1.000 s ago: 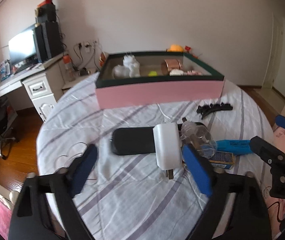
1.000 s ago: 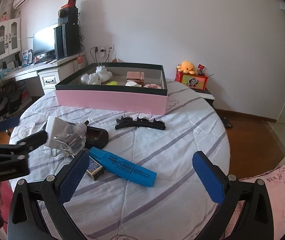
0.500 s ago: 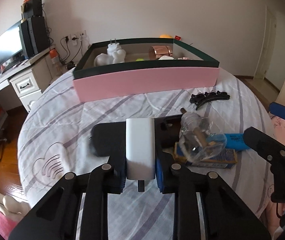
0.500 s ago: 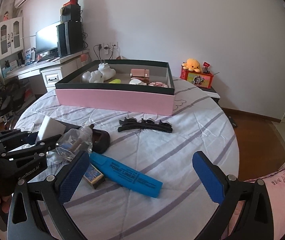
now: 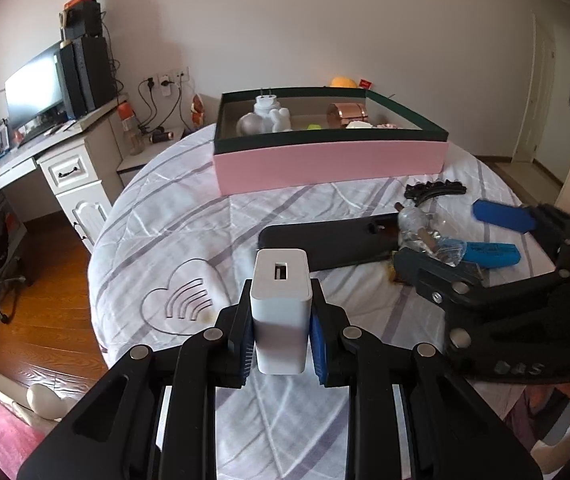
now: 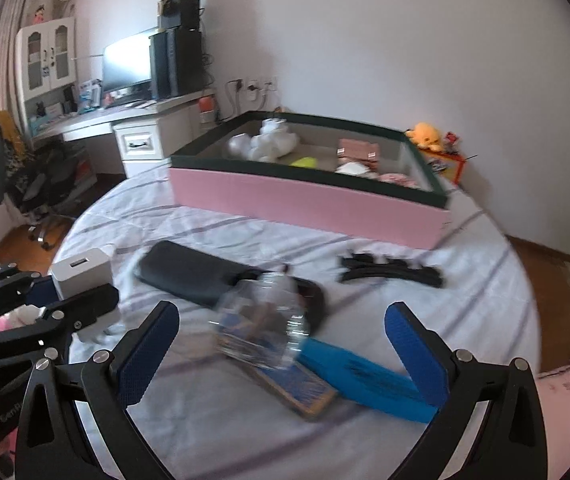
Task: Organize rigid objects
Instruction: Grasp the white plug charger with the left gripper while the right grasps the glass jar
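Note:
My left gripper (image 5: 281, 312) is shut on a white charger (image 5: 281, 280), held upright above the striped tablecloth. The right gripper (image 6: 281, 320) hovers over a small clear bottle (image 6: 269, 316). Its jaws are closing, the bottle lies between them, and the pads stand apart from it. The bottle leans on a black case (image 6: 205, 276). Beside it lie a blue marker (image 6: 365, 380) and a small blue-and-brown box (image 6: 297, 388). A black hair clip (image 6: 389, 270) lies farther back. The pink box (image 6: 305, 196) with a dark green rim holds several items.
The round table's edge (image 5: 97, 240) drops to a wooden floor on the left. A white desk (image 5: 73, 160) with a monitor stands past it, with an office chair (image 6: 25, 168) nearby. An orange plush (image 6: 425, 136) sits behind the box.
The left gripper shut on the white charger, raised it off the cloth and drew it back. The right gripper swung left until the clear bottle sat between its jaws.

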`<state>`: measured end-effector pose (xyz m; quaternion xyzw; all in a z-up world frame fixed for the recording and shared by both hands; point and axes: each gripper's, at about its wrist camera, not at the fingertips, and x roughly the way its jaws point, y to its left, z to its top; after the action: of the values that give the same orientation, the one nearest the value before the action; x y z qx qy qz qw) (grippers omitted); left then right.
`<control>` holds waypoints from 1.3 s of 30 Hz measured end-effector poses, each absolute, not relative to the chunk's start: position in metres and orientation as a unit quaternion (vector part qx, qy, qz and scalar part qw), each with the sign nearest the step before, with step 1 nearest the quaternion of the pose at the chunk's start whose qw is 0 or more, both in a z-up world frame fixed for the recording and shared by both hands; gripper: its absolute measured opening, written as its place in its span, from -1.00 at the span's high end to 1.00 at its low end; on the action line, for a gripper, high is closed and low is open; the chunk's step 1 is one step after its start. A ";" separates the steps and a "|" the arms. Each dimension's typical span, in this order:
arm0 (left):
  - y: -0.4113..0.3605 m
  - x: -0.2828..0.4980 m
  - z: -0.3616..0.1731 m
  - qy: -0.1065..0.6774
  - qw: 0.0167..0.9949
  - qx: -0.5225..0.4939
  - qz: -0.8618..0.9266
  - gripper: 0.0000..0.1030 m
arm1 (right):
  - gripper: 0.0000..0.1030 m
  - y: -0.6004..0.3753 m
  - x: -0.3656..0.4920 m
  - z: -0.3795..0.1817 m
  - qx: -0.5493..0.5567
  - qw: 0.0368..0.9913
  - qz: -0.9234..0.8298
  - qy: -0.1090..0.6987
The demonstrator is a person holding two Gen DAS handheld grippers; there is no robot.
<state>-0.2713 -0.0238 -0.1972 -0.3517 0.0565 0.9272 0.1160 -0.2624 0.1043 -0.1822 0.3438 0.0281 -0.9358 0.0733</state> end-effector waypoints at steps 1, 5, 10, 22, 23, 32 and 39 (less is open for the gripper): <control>-0.025 -0.272 -0.198 0.054 0.118 -0.352 0.927 0.55 | -0.78 0.104 -0.265 -0.185 0.351 0.074 -0.933 0.025; -0.026 -0.275 -0.199 0.049 0.117 -0.353 0.927 0.55 | -0.10 0.103 -0.270 -0.197 0.375 0.083 -0.923 0.025; -0.026 -0.278 -0.200 0.049 0.118 -0.356 0.926 0.55 | -0.02 0.108 -0.268 -0.193 0.373 0.099 -0.922 0.022; -0.025 -0.269 -0.175 0.054 0.105 -0.331 0.936 0.56 | -0.02 0.119 -0.258 -0.161 0.341 0.103 -0.934 0.018; -0.025 -0.267 -0.173 0.054 0.104 -0.328 0.937 0.56 | -0.02 0.120 -0.257 -0.159 0.337 0.104 -0.936 0.017; -0.019 -0.261 -0.152 0.061 0.097 -0.305 0.945 0.56 | -0.02 0.127 -0.251 -0.145 0.321 0.108 -0.941 0.017; -0.007 -0.255 -0.132 0.072 0.101 -0.281 0.952 0.56 | -0.02 0.132 -0.246 -0.129 0.303 0.110 -0.946 0.019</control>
<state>-0.2555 -0.0074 -0.1319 -0.2808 0.0719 0.9517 0.1010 -0.2456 0.1320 -0.1292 0.3033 0.0190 -0.9464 0.1097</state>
